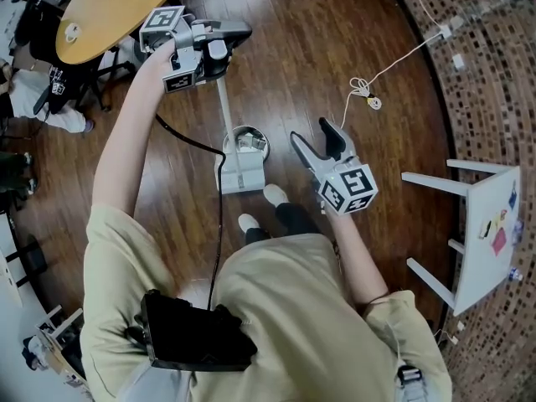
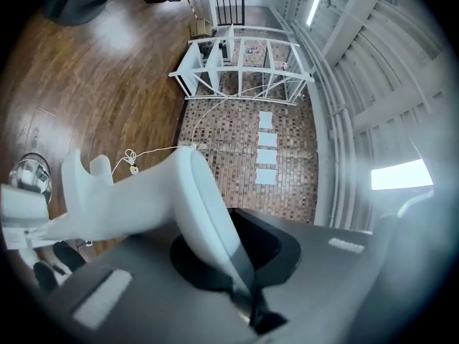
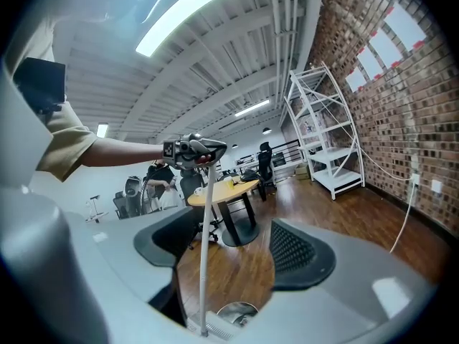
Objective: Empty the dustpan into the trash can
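Clamping the handle top at upper left, the left gripper (image 1: 219, 47) is holding the white long-handled plastic dustpan (image 1: 241, 177), whose pan is sitting just beside the small round silver trash can (image 1: 261, 137) at frame centre. The right gripper (image 1: 310, 132) is hovering with jaws apart, empty. Tipping one-handed is likely risking a spill past that narrow mouth, or toppling the can. Counting: one dustpan, one can, two grippers.

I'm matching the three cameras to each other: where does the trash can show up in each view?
Head view: trash can at centre, just beyond the dustpan.
Left gripper view: far left edge, halfway down.
Right gripper view: bottom centre, at the foot of the dustpan's pole.
Shared landmark: the white shelf rack, in all three.
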Tool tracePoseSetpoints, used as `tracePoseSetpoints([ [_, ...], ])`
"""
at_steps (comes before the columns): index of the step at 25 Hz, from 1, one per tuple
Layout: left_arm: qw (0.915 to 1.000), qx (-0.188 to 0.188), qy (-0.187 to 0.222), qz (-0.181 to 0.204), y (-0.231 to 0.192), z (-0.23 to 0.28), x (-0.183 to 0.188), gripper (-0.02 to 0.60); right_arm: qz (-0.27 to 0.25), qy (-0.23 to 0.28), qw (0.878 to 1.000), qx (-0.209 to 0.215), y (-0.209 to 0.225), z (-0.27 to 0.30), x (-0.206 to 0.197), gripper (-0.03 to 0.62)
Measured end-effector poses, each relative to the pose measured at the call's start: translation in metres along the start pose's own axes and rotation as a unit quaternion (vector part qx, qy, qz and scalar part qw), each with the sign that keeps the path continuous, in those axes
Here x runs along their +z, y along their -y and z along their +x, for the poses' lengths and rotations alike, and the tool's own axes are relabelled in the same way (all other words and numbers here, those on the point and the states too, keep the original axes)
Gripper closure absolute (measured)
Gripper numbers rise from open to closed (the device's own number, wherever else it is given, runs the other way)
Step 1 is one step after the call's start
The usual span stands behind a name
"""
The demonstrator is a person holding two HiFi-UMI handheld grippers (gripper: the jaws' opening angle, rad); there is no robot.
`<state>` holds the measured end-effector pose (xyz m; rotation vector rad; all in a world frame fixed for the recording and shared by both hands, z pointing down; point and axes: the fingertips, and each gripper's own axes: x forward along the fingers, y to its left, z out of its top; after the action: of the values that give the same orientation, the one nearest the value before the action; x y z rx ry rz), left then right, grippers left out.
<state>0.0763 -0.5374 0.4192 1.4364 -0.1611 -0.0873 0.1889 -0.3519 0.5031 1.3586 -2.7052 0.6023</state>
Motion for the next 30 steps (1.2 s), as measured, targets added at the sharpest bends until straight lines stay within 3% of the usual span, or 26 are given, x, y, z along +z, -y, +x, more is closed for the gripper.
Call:
tracePoseSetpoints([
  [4, 0.9985, -0.018, -0.038, 0.033, 0.012, -0.007, -0.057, 0.581, -0.001, 0.005, 1.0, 0.005, -0.006, 0.001, 0.003, 0.266],
  [10, 0.9914, -0.021, -0.093, 0.09, 0.024, -0.052, -0.191, 0.581, -0.004, 0.01, 1.0, 0.023, -0.03, -0.006, 0.002, 0.266],
  [16, 0.9829, -0.034, -0.122, 0.134, 0.007, -0.122, -0.315, 0.581, -0.005, 0.005, 0.999, 0.045, -0.068, -0.009, -0.009, 0.266],
  [18, 0.9815, -0.042, -0.116, 0.146, -0.002, -0.141, -0.344, 0.581, -0.008, -0.001, 0.998, 0.059, -0.08, -0.009, -0.014, 0.266],
  [23, 0.9716, -0.003, -0.092, 0.218, -0.007, -0.17, -0.384, 0.581, -0.015, -0.002, 0.997, 0.077, -0.112, -0.009, -0.017, 0.266],
  [26, 0.9702, 0.016, -0.045, 0.237, 0.002, -0.192, -0.393, 0.581, -0.026, 0.001, 0.995, 0.093, -0.132, -0.011, -0.014, 0.266],
  [30, 0.9713, 0.001, 0.035, 0.235, 0.024, -0.238, -0.402, 0.581, -0.032, 0.001, 0.994, 0.108, -0.157, -0.014, -0.015, 0.266],
])
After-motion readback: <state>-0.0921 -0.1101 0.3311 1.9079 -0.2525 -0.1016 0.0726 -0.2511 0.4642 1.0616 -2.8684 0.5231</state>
